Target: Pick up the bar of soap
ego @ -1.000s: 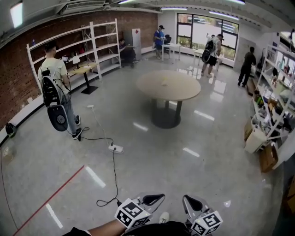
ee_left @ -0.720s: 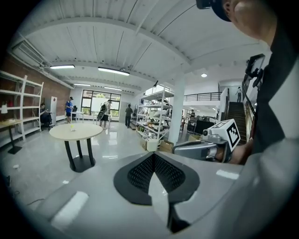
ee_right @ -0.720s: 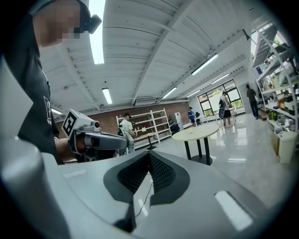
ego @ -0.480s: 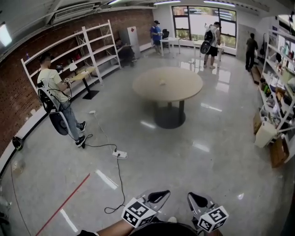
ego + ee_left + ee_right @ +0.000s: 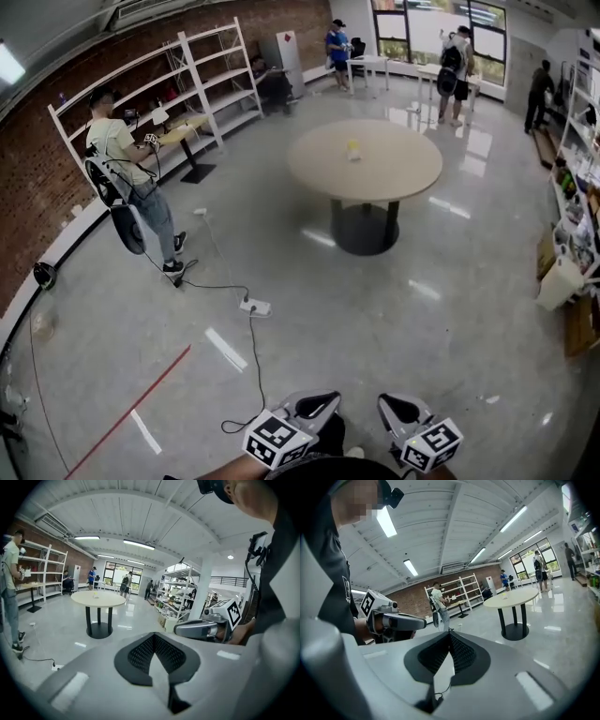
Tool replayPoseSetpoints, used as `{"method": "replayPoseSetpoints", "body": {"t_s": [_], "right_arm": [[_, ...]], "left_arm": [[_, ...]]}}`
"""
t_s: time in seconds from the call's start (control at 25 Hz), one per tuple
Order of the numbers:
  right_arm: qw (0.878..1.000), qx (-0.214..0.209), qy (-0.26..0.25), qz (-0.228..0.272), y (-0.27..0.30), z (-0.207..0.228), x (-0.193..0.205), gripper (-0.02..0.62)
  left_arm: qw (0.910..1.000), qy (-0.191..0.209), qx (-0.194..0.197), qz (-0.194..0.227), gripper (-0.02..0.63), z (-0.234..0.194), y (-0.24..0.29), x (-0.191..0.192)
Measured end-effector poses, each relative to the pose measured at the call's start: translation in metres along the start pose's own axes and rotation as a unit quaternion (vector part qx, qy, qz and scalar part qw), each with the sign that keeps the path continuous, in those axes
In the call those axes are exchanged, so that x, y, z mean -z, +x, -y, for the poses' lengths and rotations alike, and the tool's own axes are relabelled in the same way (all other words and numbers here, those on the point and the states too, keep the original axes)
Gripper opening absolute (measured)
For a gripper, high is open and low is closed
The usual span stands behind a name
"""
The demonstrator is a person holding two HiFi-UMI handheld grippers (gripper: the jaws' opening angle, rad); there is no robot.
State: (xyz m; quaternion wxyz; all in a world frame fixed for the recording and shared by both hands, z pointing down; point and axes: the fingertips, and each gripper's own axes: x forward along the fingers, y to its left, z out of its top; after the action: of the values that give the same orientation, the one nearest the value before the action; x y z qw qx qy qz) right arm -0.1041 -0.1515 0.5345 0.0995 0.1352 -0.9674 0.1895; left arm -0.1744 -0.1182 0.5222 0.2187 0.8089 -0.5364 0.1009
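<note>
A small pale yellow object (image 5: pixel 353 150), too small to identify, sits on the round beige table (image 5: pixel 394 173) far ahead of me in the head view. It also shows as a speck on the table (image 5: pixel 95 595) in the left gripper view and on the table (image 5: pixel 505 596) in the right gripper view. My left gripper (image 5: pixel 314 405) and right gripper (image 5: pixel 401 411) are held low at the bottom edge, side by side, far from the table. Both are shut with nothing between the jaws, as the left gripper (image 5: pixel 154 637) and the right gripper (image 5: pixel 450 632) show in their own views.
A person with a backpack (image 5: pixel 127 178) stands at the left near white shelving (image 5: pixel 187 84). A power strip with a black cable (image 5: pixel 255 306) lies on the floor between me and the table. A red floor line (image 5: pixel 127 412) runs at lower left. Stocked shelves (image 5: pixel 577 187) line the right wall.
The head view has shifted: the table and the object on it sit a little nearer and more to the right. Both grippers stay low and shut.
</note>
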Motion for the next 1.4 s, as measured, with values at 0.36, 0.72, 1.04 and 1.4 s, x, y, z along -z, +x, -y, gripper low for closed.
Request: {"method": "replayPoseSetpoints", "body": {"t_s": [0.36, 0.72, 1.04, 1.4], "right_arm": [[0.998, 0.013, -0.05, -0.023, 0.14, 0.066, -0.097, 0.005], [0.995, -0.004, -0.096, -0.033, 0.264, 0.084, -0.135, 0.005], [0.99, -0.078, -0.09, -0.071, 0.34, 0.087, -0.139, 0.005], [0.984, -0.128, -0.089, -0.08, 0.42, 0.095, -0.162, 0.005]], "left_arm": [[0.9964, 0.027, 0.023, 0.078, 0.008, -0.149, 0.058, -0.123], [0.9983, 0.006, -0.005, 0.057, 0.008, -0.282, 0.059, -0.12], [0.9948, -0.043, -0.066, 0.065, 0.008, -0.354, 0.054, -0.116], [0.9898, -0.059, -0.114, 0.063, 0.008, -0.426, 0.043, -0.13]]}}
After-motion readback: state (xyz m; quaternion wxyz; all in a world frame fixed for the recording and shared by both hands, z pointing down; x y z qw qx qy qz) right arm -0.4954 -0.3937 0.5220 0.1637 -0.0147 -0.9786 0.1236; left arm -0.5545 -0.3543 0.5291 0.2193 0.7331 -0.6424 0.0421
